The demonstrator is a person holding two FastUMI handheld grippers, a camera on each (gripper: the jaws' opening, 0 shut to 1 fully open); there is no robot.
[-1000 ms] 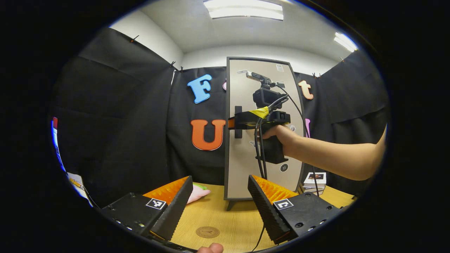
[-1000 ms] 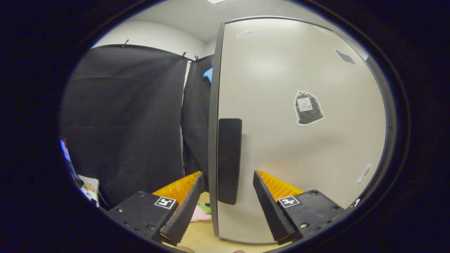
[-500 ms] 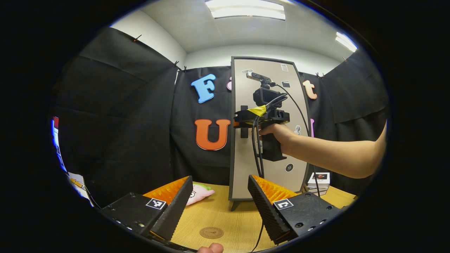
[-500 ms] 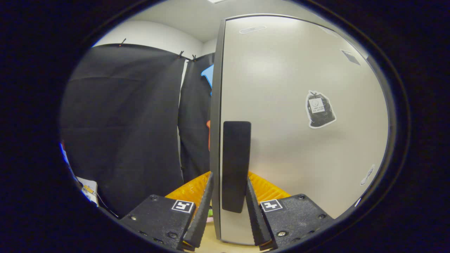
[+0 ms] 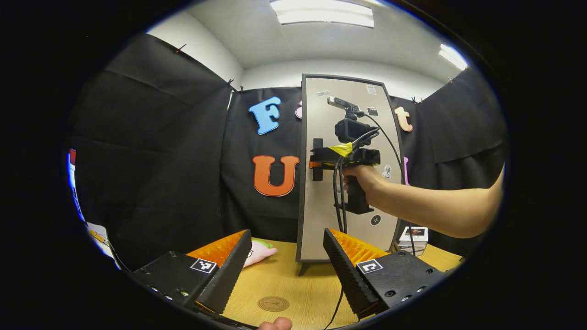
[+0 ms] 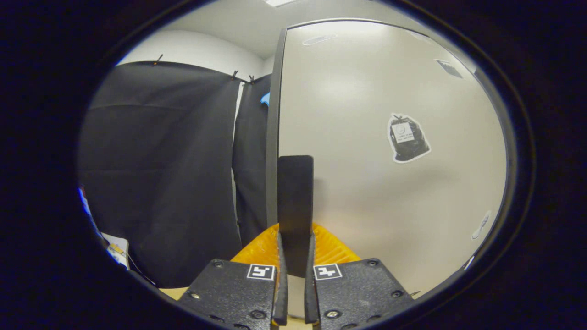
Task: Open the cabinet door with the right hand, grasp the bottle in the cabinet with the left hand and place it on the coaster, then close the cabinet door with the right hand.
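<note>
Cabinet [image 5: 351, 91] standing upright on wooden table [image 5: 293, 279], tall and narrow, long axis vertical, raised on short dark feet. Cabinet door [image 6: 367, 114] beige with dark frame, flat face toward both cameras, looks closed or nearly so; interior hidden, so contents cannot be told. Bottle somewhere behind the door, cannot tell where. Door handle [image 6: 295, 192] is a black vertical bar near the door's left edge, long axis up-down, about mid-height. Small stickers scattered on door face, one dark bag-shaped sticker [image 6: 407, 138] to the right of the handle.

Right gripper [image 6: 295, 259] clamped on the handle: both orange-backed fingers pressed against the bar's two sides at its lower part, jaws nearly together with the bar between. In left gripper view the same gripper [image 5: 313, 159] sits at the handle, held by a hand [image 5: 362, 176] with bare forearm coming in from the right, black cables hanging down from it.

Left gripper [image 5: 286, 256] low over the table, well apart from the cabinet, jaws wide apart, nothing between the fingers. Coaster [image 5: 273, 303] round, brown, flat on the table, near edge, seen between the two fingers. Pink plush toy [image 5: 259, 251] lying on table left of the cabinet base, partly behind the left finger. Small stack of boxes [image 5: 412, 236] on table to the right of the cabinet, near its base. Fingertip [image 5: 275, 324] at bottom edge of left gripper view
</note>
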